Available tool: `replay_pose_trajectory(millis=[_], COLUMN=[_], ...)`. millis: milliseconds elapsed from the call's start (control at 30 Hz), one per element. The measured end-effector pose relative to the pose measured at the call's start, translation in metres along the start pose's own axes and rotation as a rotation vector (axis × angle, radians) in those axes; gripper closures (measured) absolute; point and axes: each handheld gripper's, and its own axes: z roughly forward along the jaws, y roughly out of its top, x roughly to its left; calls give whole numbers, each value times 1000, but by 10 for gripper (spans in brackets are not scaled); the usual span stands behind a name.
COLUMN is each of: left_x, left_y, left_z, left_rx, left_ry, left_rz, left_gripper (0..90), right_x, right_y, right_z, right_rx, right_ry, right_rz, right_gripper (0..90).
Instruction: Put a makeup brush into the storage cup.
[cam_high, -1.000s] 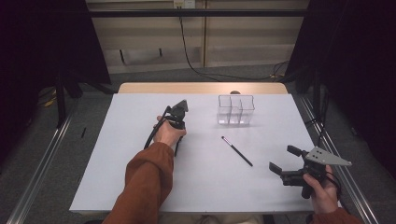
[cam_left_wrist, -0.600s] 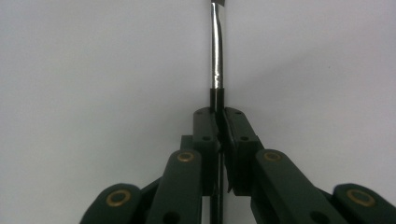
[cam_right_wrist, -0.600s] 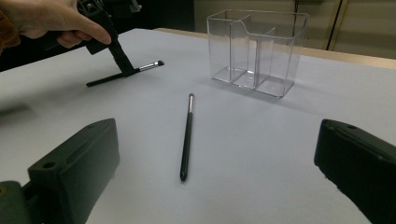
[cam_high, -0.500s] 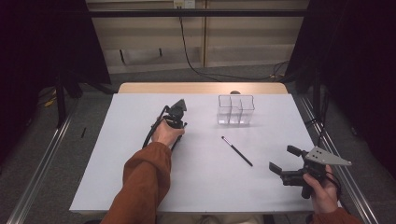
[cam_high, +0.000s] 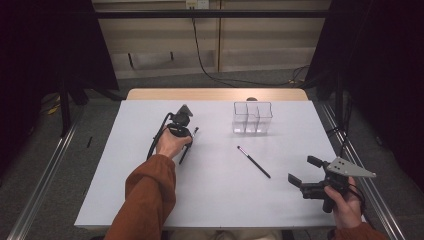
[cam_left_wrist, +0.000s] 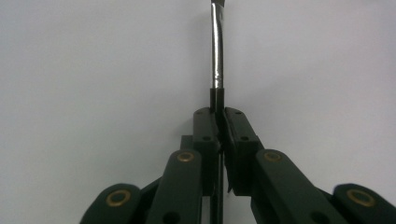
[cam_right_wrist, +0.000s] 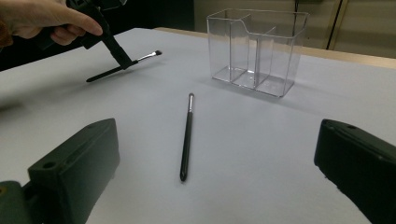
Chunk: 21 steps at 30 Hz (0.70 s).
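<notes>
My left gripper (cam_left_wrist: 219, 116) is shut on the black handle of a makeup brush (cam_left_wrist: 217, 56), whose silver ferrule runs on past the jaws. In the high view that left gripper (cam_high: 188, 142) is at the table's left middle, pointing down at the brush (cam_high: 193, 134). In the right gripper view the brush (cam_right_wrist: 144, 57) lies low over the sheet; whether it touches I cannot tell. A second black brush (cam_high: 253, 162) (cam_right_wrist: 187, 135) lies flat mid-table. My right gripper (cam_high: 302, 169) (cam_right_wrist: 215, 158) stands open near the front right, nothing between its jaws.
A clear three-part organiser (cam_high: 252, 117) (cam_right_wrist: 257, 46) stands empty at the back right of the white sheet (cam_high: 220, 210). Beyond the sheet runs a strip of wooden tabletop (cam_high: 215, 94). Dark drapes hang on both sides.
</notes>
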Motion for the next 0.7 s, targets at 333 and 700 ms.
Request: replay_pose_trajectory(millis=[333,700], left_x=[3,11], left_y=[-6,-16], left_z=[-16,-24], left_rx=[-112,-212], left_ry=[-41,-69], left_rz=[22,78], left_gripper=[843,844], right_x=[0,0], right_y=[0,0], right_z=[0,1], right_rx=[0,1], right_ry=[0,-3], right_rz=[0,-2], right_gripper=[0,0])
